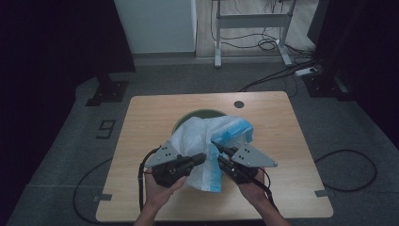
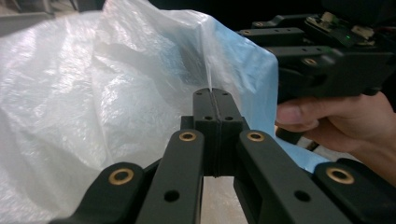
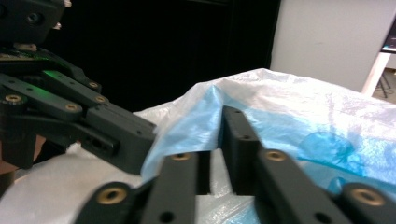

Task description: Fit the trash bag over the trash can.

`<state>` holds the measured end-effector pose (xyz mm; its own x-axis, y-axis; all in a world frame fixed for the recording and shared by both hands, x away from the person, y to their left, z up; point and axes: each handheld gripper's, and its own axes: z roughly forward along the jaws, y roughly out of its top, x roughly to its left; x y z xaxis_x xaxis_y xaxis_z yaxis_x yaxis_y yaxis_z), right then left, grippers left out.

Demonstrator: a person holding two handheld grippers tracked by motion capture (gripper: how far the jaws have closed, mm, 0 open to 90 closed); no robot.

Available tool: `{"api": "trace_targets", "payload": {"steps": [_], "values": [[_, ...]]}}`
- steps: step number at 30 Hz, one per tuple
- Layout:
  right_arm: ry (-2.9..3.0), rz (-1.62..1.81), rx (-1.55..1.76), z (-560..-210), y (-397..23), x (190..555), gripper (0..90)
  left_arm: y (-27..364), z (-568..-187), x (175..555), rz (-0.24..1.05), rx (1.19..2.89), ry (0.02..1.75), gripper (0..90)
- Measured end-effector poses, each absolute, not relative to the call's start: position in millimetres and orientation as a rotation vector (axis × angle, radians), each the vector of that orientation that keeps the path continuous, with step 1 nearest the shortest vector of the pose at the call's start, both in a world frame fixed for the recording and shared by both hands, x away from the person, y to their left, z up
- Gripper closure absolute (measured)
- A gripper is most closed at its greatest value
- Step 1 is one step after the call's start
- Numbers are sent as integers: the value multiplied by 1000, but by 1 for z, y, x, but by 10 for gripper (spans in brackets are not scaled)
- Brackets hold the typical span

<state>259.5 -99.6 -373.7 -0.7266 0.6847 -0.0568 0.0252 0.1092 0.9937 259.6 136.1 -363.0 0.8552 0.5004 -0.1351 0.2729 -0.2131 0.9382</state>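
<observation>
Two grippers work low in the high view's centre: the left gripper [image 2: 215,105] has its jaws pinched together on the plastic bag's [image 1: 202,141] edge, while the right gripper [image 3: 219,140] clamps a blue fold. Beyond them, mid-frame, the bag drapes over a green bin [image 1: 203,113] on the table [image 1: 150,113]. Judging by this, the liner is being opened, so next comes pulling the two edges apart without tearing.

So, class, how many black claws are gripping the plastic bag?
2: the left claw pinches the translucent white and blue plastic bag at its left side; the right claw holds its blue middle.
</observation>
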Motion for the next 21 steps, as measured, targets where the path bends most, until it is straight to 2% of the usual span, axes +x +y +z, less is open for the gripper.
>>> {"api": "trace_targets", "payload": {"steps": [2,5,8,12,21], "values": [[1870,1658,690,-374,-101,259,730,140,-363,260,246,1781,597,900],[1850,1649,695,-376,-104,256,559,148,-361,259,264,1730,612,900],[1833,1637,698,-379,-109,251,471,160,-359,256,289,1664,625,900],[1795,1624,762,-387,-120,248,410,174,-357,249,321,1583,647,900],[1787,1626,871,-390,-126,258,367,187,-354,245,305,1521,647,900]]}}
